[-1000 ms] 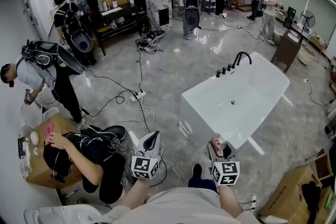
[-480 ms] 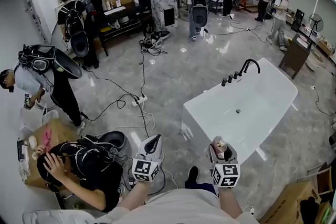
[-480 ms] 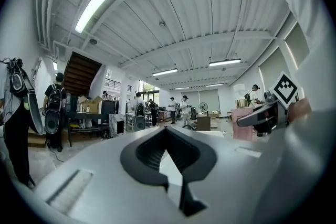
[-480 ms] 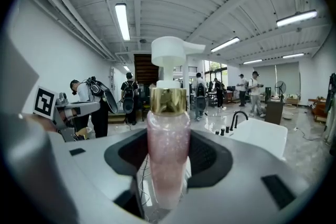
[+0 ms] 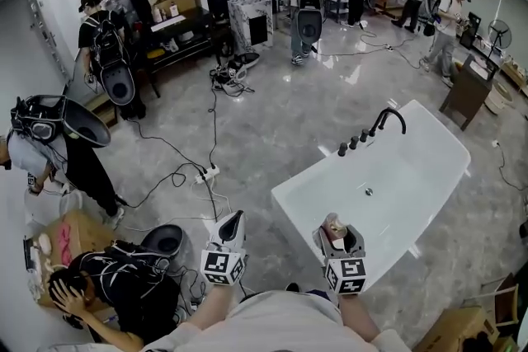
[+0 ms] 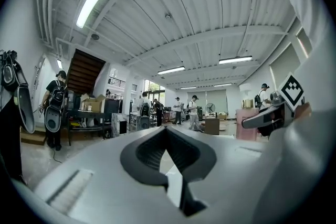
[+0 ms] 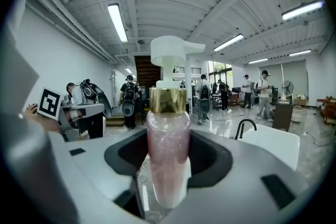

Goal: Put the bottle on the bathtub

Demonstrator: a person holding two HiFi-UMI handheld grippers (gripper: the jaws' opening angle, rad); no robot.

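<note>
A pink glittery pump bottle (image 7: 167, 160) with a gold collar and white pump head stands upright between the jaws of my right gripper (image 7: 167, 186), which is shut on it. In the head view that right gripper (image 5: 334, 233) carries the bottle (image 5: 334, 227) just over the near rim of the white bathtub (image 5: 429, 136), which has a black faucet (image 5: 388, 118) on its far side. The tub's corner and the black faucet (image 7: 244, 126) also show at right in the right gripper view. My left gripper (image 5: 232, 225) hangs over the floor left of the tub, shut and empty; its jaws meet in the left gripper view (image 6: 169, 165).
Cables and a power strip (image 5: 202, 175) trail across the marble floor left of the tub. A person crouches beside a cardboard box (image 5: 62, 247) at lower left. Other people with backpacks stand farther off, and shelving with boxes (image 5: 177, 8) lines the back.
The view has shifted forward toward the tub. My right gripper with the bottle now sits over the tub's near rim; earlier it was just short of it. The left gripper kept its pose.
</note>
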